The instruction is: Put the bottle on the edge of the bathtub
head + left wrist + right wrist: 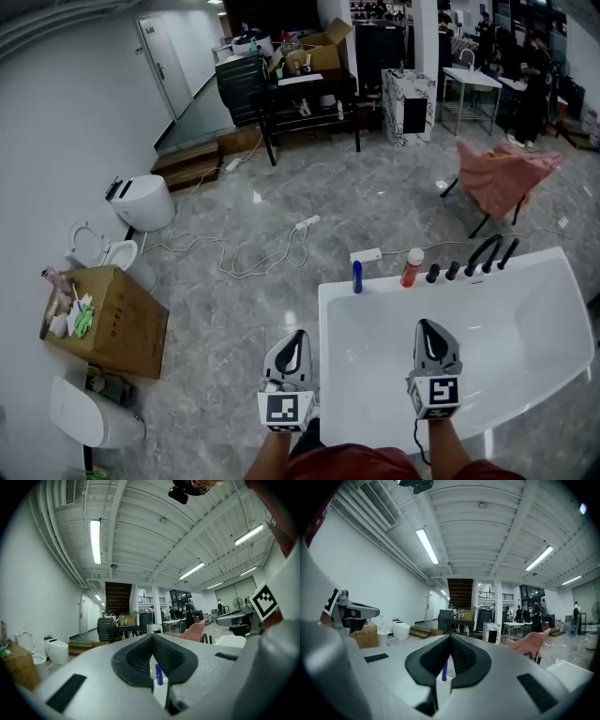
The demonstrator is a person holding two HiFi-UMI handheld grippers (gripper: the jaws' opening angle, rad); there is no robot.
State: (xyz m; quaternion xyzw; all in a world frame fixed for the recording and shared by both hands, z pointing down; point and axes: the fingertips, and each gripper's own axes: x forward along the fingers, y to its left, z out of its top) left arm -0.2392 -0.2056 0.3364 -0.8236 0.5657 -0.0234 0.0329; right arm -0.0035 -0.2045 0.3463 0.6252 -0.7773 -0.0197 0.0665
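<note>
Upright blue bottle (357, 277) on bathtub rim (385, 280)

The bathtub (516, 328) looks smooth, glossy white. The floor (253, 314) is polished grey stone. The box (122, 317) is matt cardboard.

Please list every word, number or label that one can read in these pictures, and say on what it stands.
No text can be read here.
Cardboard box: red print on its side, too small to read.
Blue bottle and red bottle: labels too small.
Square markers: black-and-white patterns, no letters.
</note>
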